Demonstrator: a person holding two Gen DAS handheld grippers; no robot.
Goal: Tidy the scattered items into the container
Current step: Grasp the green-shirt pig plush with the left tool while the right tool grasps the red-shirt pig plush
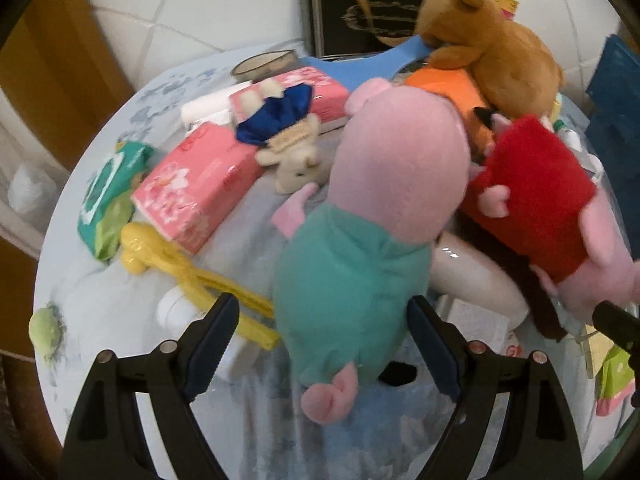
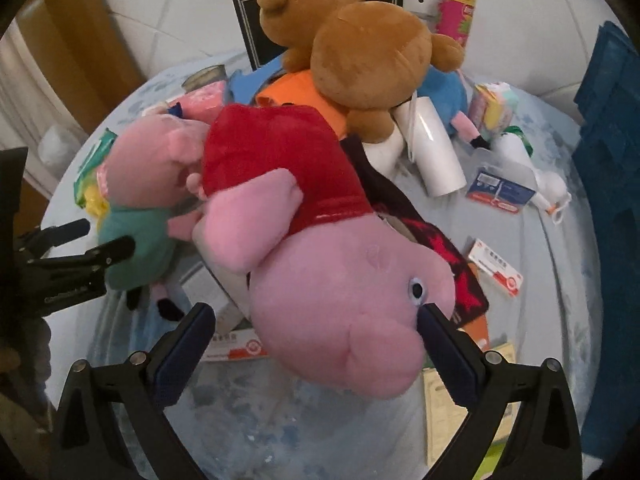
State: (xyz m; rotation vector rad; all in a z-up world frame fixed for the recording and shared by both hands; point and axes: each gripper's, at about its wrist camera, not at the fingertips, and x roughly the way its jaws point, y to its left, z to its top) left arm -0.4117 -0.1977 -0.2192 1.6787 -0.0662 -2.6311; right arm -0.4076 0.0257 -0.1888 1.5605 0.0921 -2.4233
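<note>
While both pairs of fingers stand wide, gripping nothing, the left gripper (image 1: 320, 344) straddles the soft pink pig plush in a teal shirt (image 1: 352, 264) on the cluttered table; the right gripper (image 2: 316, 352) brackets the red-dressed pig plush (image 2: 320, 248). Light, squashy bodies — squeeze mid-torso, I'd say.

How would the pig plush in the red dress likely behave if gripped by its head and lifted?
The pig plush in the red dress looks soft, so its head would probably squash between the pads. Its body would likely dangle limply. It seems light for its bulk.
</note>
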